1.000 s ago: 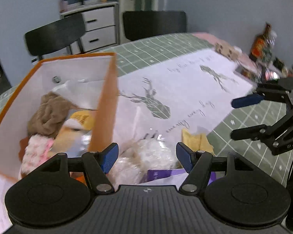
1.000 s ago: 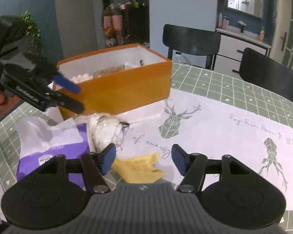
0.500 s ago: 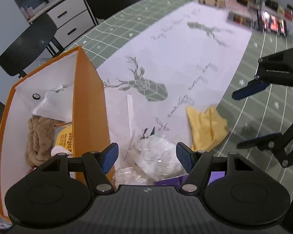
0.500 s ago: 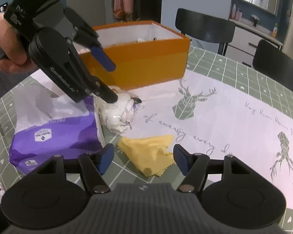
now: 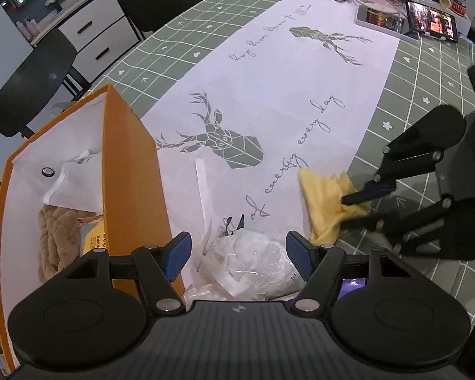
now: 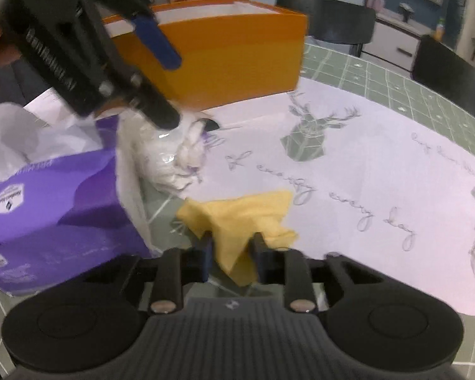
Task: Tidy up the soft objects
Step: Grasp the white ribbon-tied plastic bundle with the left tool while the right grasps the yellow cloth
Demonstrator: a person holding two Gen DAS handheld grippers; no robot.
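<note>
Right tongs [image 6: 231, 248] clamped on yellow cloth [image 6: 240, 218], left tongs [image 5: 239, 255] apart above plastic-wrapped bundle [image 5: 256, 262]

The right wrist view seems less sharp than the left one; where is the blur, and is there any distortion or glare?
Right wrist view: the left gripper and orange box are smeared by motion blur, while the yellow cloth pinched by the right gripper stays fairly clear. Left wrist view: sharper, but fisheye bends the tablecloth grid, and the plastic bag shows small glare.
</note>
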